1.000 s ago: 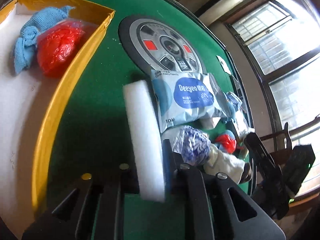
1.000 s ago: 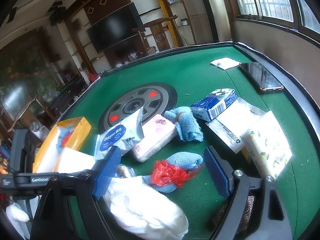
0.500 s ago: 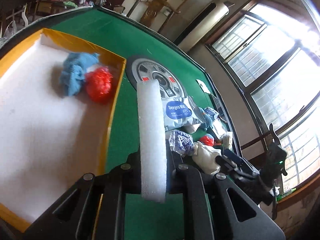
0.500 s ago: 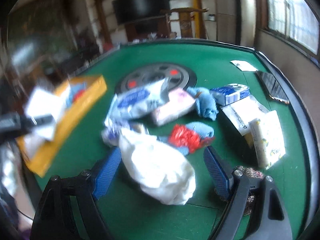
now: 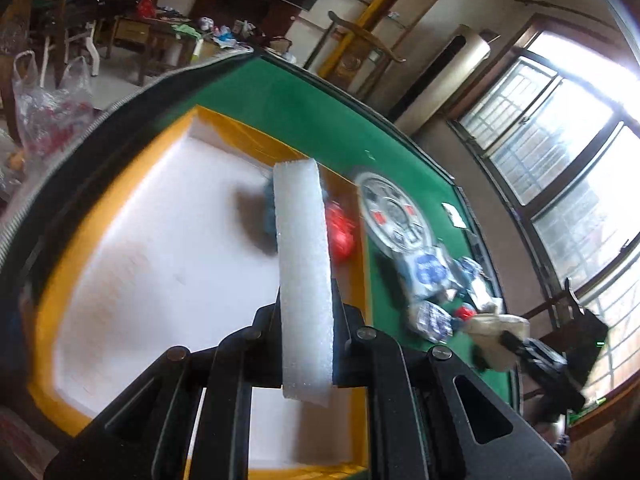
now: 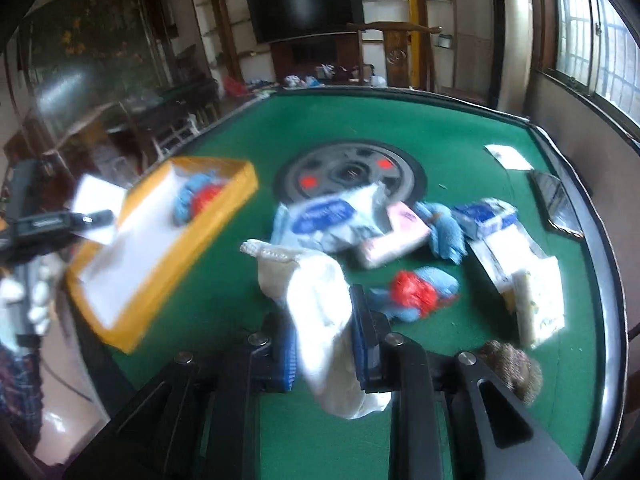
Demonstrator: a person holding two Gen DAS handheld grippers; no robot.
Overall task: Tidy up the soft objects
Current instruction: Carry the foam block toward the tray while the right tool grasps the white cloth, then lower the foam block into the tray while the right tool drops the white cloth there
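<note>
Here the left tongs (image 5: 306, 300) are clamped on a white foam block (image 5: 304, 264), held edge-up so its long side points away from the camera, and they hang over the yellow-rimmed box (image 5: 60, 288) at the 9 o'clock side of the green desk (image 5: 288, 108). The block seems carried there because the box is where soft things are being gathered: a blue cloth (image 6: 188, 196) and a red bundle (image 6: 206, 196) already lie in its far corner. The right tongs (image 6: 324, 332) have closed on a white cloth bag (image 6: 316, 300), which bulges out above and below the blue pads and looks lifted off the desk. The rest of the pile, a wipes packet (image 6: 324, 214), a pink tissue pack (image 6: 394, 236) and more blue cloth, lies at the desk's middle toward 3 o'clock. Both tools tilt downward toward the desk; a gloved hand (image 6: 36, 296) grips the left tool at the box's near side.
</note>
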